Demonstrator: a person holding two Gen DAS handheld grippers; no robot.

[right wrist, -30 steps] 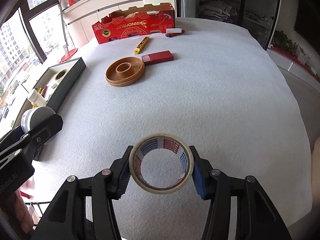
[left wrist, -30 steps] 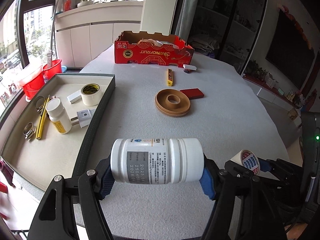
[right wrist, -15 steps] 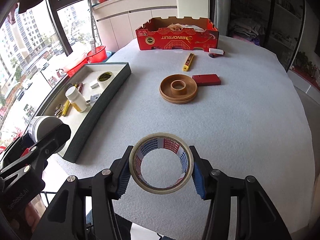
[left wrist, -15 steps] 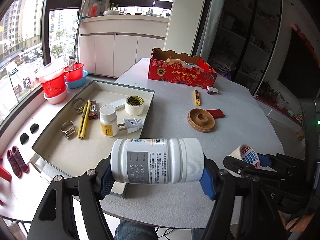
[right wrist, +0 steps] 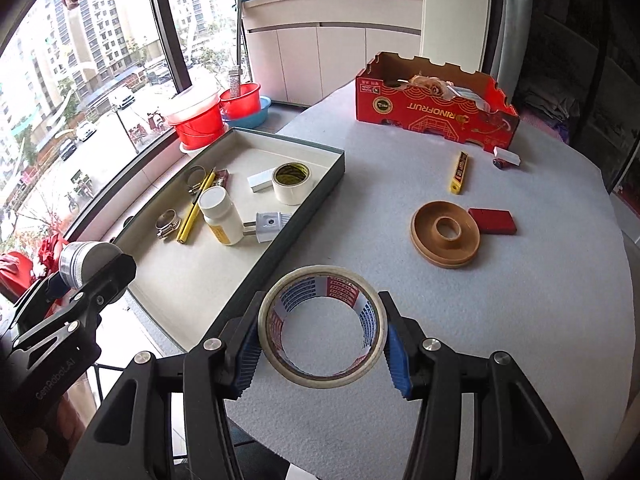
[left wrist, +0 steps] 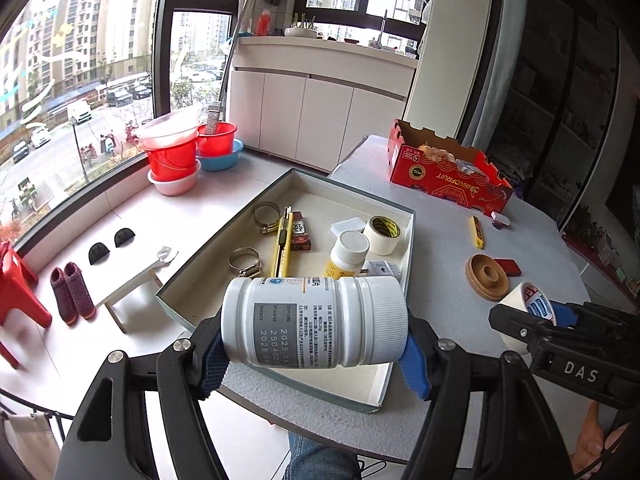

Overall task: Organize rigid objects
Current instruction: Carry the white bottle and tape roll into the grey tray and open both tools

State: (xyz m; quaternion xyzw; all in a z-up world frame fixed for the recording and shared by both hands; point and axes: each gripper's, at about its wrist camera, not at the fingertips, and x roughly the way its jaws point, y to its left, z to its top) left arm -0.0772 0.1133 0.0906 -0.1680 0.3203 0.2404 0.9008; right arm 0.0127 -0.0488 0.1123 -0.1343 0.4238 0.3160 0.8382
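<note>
My left gripper (left wrist: 316, 354) is shut on a white pill bottle (left wrist: 316, 322), held sideways above the near end of the grey tray (left wrist: 408, 248). My right gripper (right wrist: 322, 344) is shut on a roll of clear tape (right wrist: 322, 326) with red and blue print, held above the table's near edge beside the tray (right wrist: 324, 196). The tray holds a second white bottle (right wrist: 222, 216), a white tape roll (right wrist: 292, 182), a plug (right wrist: 268, 224), a yellow knife (right wrist: 196, 208) and hose clamps (right wrist: 168, 224).
On the grey table (right wrist: 520, 300) lie a brown round dish (right wrist: 446, 234), a red flat block (right wrist: 492, 220), a yellow cutter (right wrist: 460, 170) and a red cardboard box (right wrist: 436, 108). Red buckets (left wrist: 174, 152), slippers and a red stool stand on the floor at left.
Both grippers have lifted and pulled back from the table, swinging left toward the tray, each with its object still held. The tray now lies under the bottle.
</note>
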